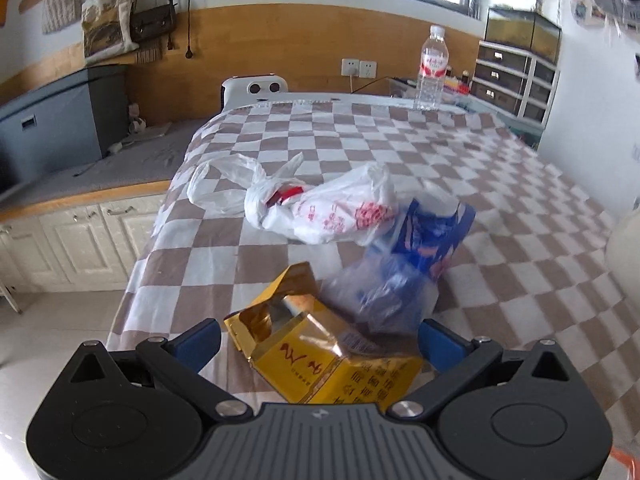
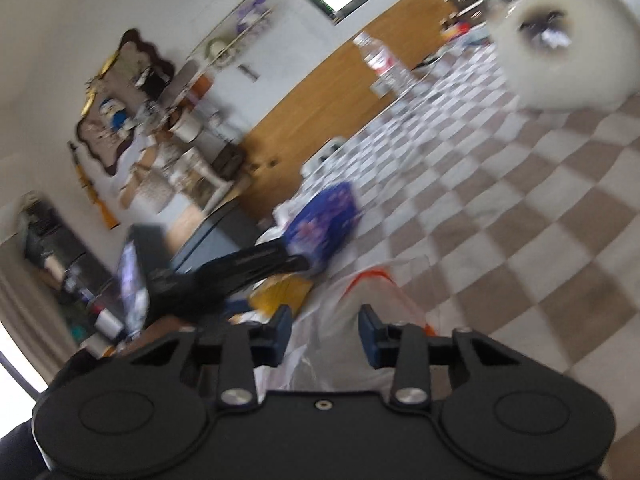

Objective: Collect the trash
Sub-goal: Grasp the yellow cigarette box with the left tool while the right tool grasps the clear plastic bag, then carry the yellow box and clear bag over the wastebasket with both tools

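Left gripper (image 1: 320, 338) stands with its blue pads wide apart on either side of a torn yellow carton (image 1: 320, 360), which lies on the checked tablecloth (image 1: 520, 208); right gripper (image 2: 325, 330) is spread too, a clear bag with orange trim (image 2: 360, 320) lying between its pads (blurred, so contact is unclear); beyond the carton sit a blue packet (image 1: 432, 236) and a white printed bag (image 1: 320, 208); a water bottle (image 1: 431, 68) stands at the far edge.

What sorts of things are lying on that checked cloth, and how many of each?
Plastic bags: 2, white bag and clear bag
Boxes: 2, yellow box and blue box
Bottles: 1, water bottle
Paper rolls: 1, white roll
Total: 6
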